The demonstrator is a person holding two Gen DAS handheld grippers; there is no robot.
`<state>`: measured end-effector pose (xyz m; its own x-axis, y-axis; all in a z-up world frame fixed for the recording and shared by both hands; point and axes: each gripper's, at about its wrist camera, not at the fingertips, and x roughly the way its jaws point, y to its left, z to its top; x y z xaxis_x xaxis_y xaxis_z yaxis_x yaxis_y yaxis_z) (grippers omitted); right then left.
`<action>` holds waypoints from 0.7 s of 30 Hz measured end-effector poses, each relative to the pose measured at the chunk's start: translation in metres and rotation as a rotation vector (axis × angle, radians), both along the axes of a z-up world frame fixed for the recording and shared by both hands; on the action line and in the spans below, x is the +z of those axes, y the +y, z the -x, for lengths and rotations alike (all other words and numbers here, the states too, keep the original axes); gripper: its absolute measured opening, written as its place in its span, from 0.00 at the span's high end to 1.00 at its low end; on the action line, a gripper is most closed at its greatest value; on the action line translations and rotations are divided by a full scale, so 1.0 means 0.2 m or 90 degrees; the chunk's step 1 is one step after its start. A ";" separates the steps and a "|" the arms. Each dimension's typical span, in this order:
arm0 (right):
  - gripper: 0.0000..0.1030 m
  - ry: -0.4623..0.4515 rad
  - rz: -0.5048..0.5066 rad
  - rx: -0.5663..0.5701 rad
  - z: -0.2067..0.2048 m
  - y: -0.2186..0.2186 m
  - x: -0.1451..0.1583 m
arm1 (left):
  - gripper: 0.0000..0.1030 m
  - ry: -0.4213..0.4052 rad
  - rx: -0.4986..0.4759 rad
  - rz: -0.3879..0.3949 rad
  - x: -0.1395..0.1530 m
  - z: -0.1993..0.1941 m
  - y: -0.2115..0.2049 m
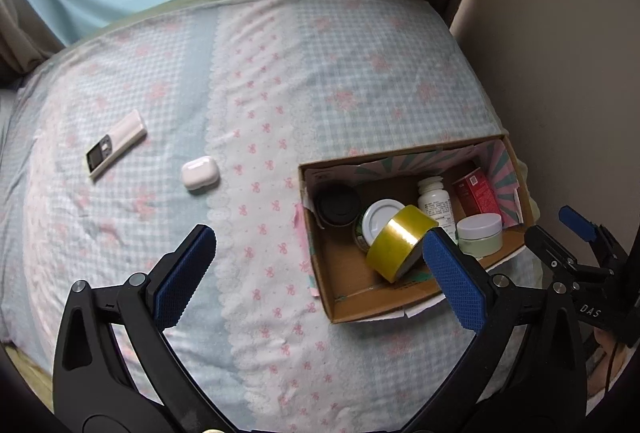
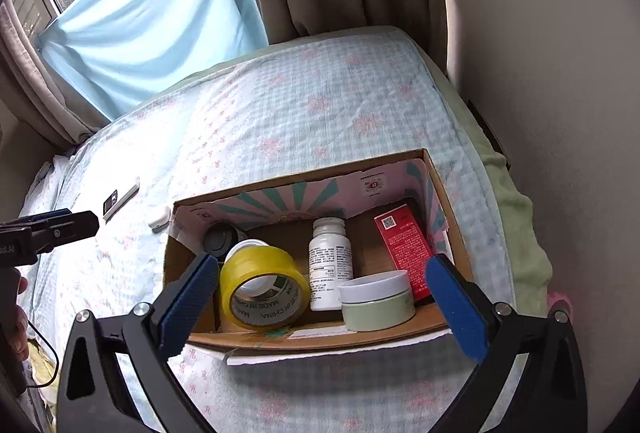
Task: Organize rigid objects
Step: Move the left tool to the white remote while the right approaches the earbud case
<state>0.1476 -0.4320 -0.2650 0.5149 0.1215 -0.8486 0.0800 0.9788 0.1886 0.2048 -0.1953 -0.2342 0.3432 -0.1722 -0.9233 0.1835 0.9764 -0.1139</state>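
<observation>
On the bed [image 1: 280, 81], at about four o'clock from its middle in my left view, sits the open box [image 2: 434, 169], already holding most of the things. Both my tongs hang above it spread wide and empty: left tongs [image 1: 320, 273], right tongs [image 2: 320, 297]. I judge one drop is done and the next pick is due. Two things lie loose on the sheet at nine o'clock from the box: the remote [image 1: 116, 145] and, nearer, the white case [image 1: 200, 174]. My left tongs should swing over and close on one.

Inside the box, the yellow tape [image 2: 262, 287] reads "MADE IN CHINA" on its core. The white bottle [image 2: 330, 265] and red carton [image 2: 404, 245] carry print too small to read. The green jar [image 2: 378, 301] shows no writing.
</observation>
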 end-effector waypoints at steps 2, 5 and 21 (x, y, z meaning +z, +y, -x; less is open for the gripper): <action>0.00 0.008 0.008 0.013 0.03 0.05 0.06 | 0.00 -0.005 0.013 -0.006 0.04 0.05 0.08; 0.00 -0.001 0.028 0.037 0.09 0.16 0.17 | 0.00 -0.008 0.028 -0.002 0.09 0.14 0.22; 0.00 -0.020 0.085 0.016 0.33 1.04 0.46 | 0.00 -0.112 -0.063 -0.047 0.35 0.36 1.18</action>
